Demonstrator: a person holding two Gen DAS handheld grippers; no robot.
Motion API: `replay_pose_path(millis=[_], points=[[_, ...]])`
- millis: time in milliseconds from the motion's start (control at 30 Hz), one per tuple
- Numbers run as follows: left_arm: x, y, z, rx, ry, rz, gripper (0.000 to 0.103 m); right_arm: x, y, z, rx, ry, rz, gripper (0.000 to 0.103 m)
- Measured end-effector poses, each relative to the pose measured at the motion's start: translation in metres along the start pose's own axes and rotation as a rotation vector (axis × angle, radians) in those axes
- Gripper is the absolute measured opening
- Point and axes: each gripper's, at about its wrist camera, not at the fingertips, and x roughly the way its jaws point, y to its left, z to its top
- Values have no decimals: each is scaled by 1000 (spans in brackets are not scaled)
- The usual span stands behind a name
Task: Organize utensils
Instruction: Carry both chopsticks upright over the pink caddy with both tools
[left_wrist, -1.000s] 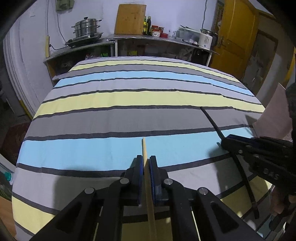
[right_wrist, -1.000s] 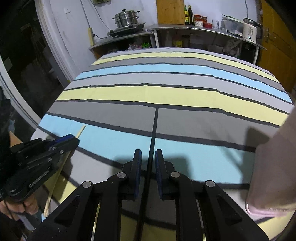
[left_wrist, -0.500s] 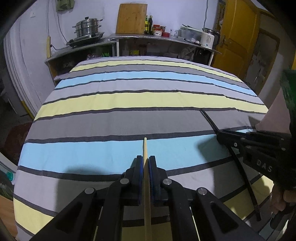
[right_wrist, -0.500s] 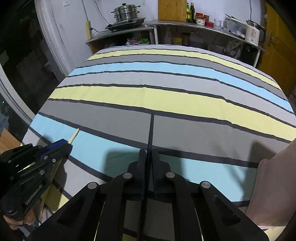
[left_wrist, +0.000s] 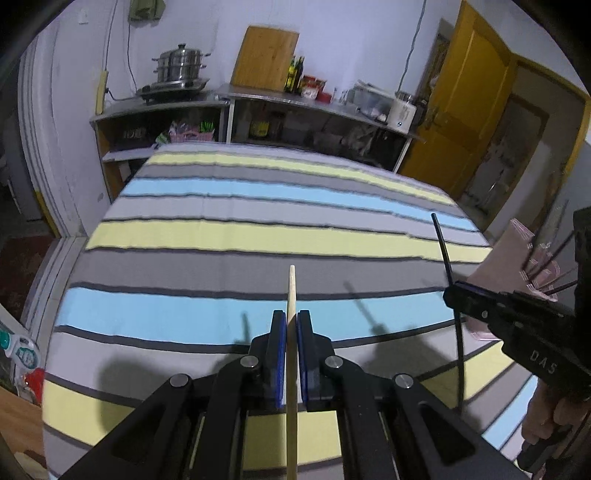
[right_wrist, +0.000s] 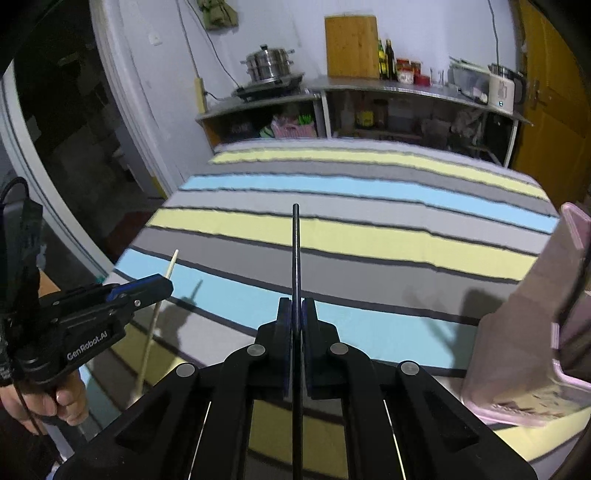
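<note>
Wooden chopstick pinched between the blue pads of the left tongs, tip pointing ahead, lifted clear of the striped cloth. Black chopstick clamped likewise in the right tongs, also raised off the cloth. Both tongs clenched on their sticks, side by side over the near edge of the table. Pink holder at the right edge, dark sticks inside. Kitchen shelf with steel pot beyond.

Holder stands on table, right of both chopsticks.
</note>
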Motion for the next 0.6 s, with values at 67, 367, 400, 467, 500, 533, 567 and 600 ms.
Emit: replay_pose_path(millis=[67,367,400,467,500,533,567,600], points=[[-11,-4,2,3,-14,-10,6,-16,5,0,-7,-27,7,5],[-63,-17,12,9,-72,-68,6,-66,17,-2,-21,-112,13,5],[-68,-20,13,13,-79,-74,6,-70,18,-2,-22,-118,12,5],[-79,-25,14,25,-94,-82,6,-81,18,-3,-22,-137,8,5],[-83,-29,15,30,-100,-87,6,-86,18,-4,-20,-142,6,5],[-89,-32,16,35,-106,-92,6,-90,18,-4,-17,-149,4,5],[-92,-36,16,40,-111,-97,6,-94,18,-5,-13,-155,4,5],[-96,-38,16,45,-115,-101,6,-97,17,-6,-10,-160,4,5]])
